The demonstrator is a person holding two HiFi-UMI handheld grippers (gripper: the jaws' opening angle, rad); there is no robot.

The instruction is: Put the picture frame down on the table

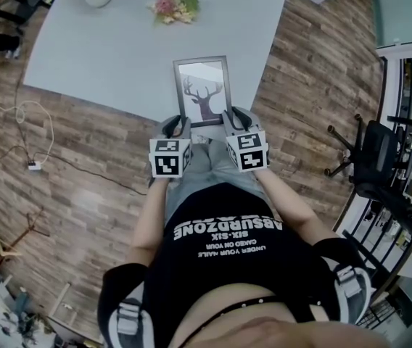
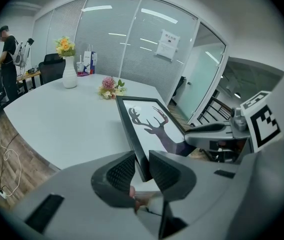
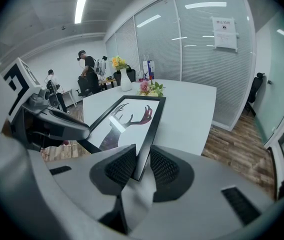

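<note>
Two grippers meet at the centre of the head view. The left gripper (image 1: 180, 126) and the right gripper (image 1: 235, 119) each take a near corner of the picture frame (image 1: 202, 90), which shows a deer silhouette. The frame lies over the near edge of the grey table (image 1: 104, 56). Only this view shows the person's black shirt (image 1: 228, 267); its upside-down print reads "ABSURDZONE" and "SIX-SIX".

In the left gripper view the jaws are clamped on the frame's left edge, low in the picture. The frame slopes up toward the centre; whether it touches the table cannot be told. At upper left stand a white vase (image 2: 69, 73) of yellow flowers and a person (image 2: 7, 49). A notice (image 2: 167, 44) hangs on the glass wall, too small to read.

In the right gripper view the jaws are clamped on the frame's right edge. Two people (image 3: 88, 66) stand at upper left.
</note>
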